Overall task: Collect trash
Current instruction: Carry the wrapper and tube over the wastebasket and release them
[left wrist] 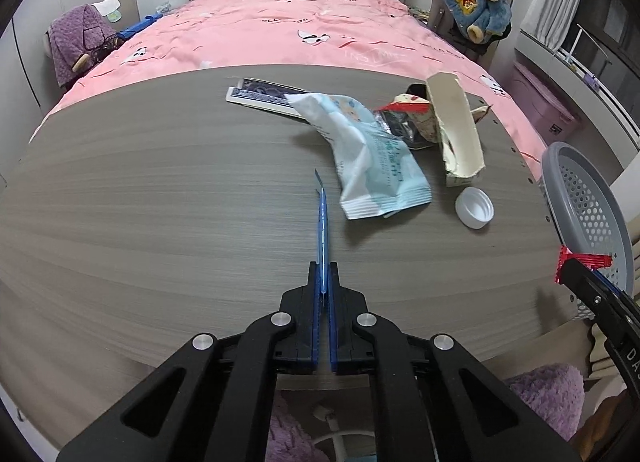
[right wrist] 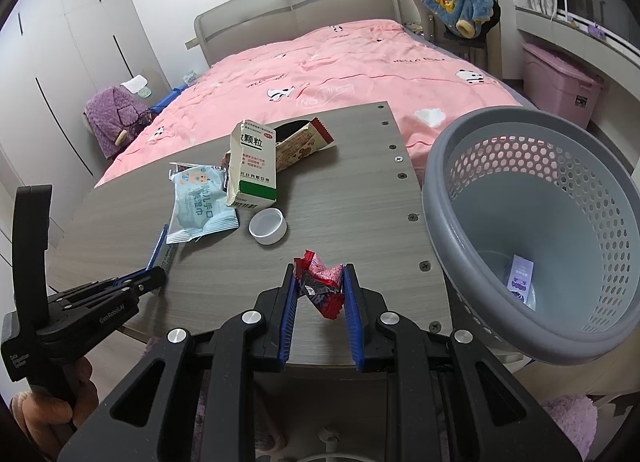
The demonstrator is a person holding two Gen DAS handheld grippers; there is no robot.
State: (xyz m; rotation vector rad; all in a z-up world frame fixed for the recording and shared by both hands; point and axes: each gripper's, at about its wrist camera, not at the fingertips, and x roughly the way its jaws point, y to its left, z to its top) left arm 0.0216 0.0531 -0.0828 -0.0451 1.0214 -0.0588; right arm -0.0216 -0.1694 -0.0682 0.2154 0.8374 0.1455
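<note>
Left wrist: left claw (left wrist: 323,282) clamped on a thin blue strip (left wrist: 321,229) above the worktop (left wrist: 160,201). Wipes packet (left wrist: 368,157) just beyond the strip, white cap (left wrist: 474,207) right of the packet, torn carton (left wrist: 456,129) behind the cap.

Right wrist: right claw (right wrist: 320,286) clamped on a crumpled red wrapper (right wrist: 322,286), left of the grey basket (right wrist: 460,197). Small purple packet (right wrist: 520,278) lies inside the basket.

Grey basket (left wrist: 588,197) cut by right edge in left wrist view. Dark wrapper (left wrist: 396,127) mostly hidden behind wipes packet (left wrist: 372,157) and torn carton (left wrist: 456,125). Slip (right wrist: 522,278) in basket: print too small to read.
</note>
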